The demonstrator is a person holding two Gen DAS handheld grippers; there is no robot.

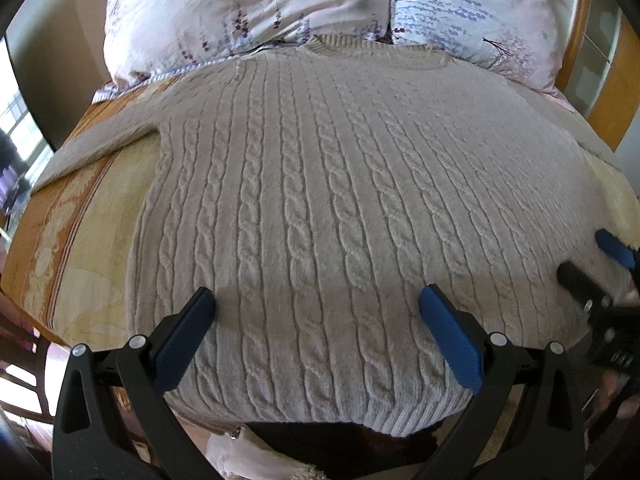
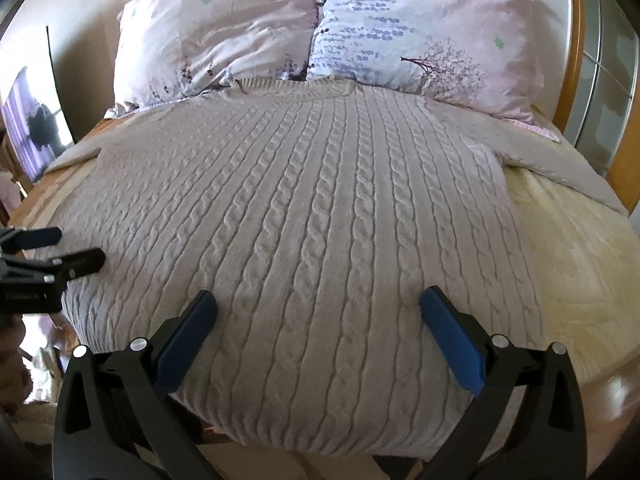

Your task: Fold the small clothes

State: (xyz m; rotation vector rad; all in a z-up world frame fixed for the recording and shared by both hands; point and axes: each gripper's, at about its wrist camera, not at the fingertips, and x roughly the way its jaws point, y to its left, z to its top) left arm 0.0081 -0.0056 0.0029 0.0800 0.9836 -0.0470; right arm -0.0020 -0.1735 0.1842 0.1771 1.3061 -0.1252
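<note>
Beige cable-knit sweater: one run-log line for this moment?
beige cable-knit sweater: flat on bed, unfolded, collar toward floral pillows | left hand-held gripper: open, above hem | right hand-held gripper: open, above hem

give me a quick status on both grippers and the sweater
Left gripper open, right gripper open, both over the hem. Sweater flat, unfolded, sleeves spread. Pillows touch the collar.

Under my left gripper, a sweater of chunky matt cable-knit; ahead, pillows of smooth satiny cloth; my finger pads are matt blue, finely textured.
</note>
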